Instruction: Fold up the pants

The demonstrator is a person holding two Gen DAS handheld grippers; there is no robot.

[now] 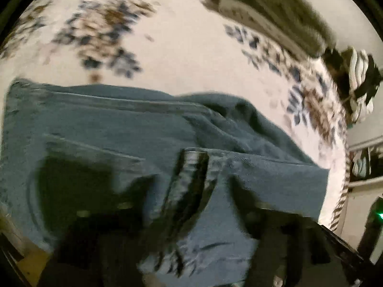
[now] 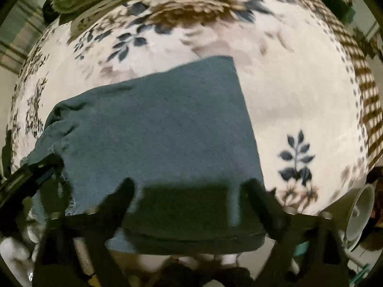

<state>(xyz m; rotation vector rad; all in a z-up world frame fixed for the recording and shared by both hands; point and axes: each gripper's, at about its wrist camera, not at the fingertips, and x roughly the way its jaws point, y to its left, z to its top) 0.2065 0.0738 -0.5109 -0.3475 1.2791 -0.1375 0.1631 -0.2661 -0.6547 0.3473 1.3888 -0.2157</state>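
While the pants (image 2: pixel 155 124) lie part-folded on the bed (image 2: pixel 299 100), right gripper (image 2: pixel 189 191) jaws spread at 6 o'clock for grabbing; left gripper (image 1: pixel 191 186) jaws blurred, cannot tell.

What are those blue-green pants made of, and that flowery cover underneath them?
The pants look like soft woven cotton, matte, with stitched seams and limp folds; possibly light denim. The flowery cover seems a plush fleece blanket: fuzzy, dull, printed with blue leaves. Blur leaves both uncertain.
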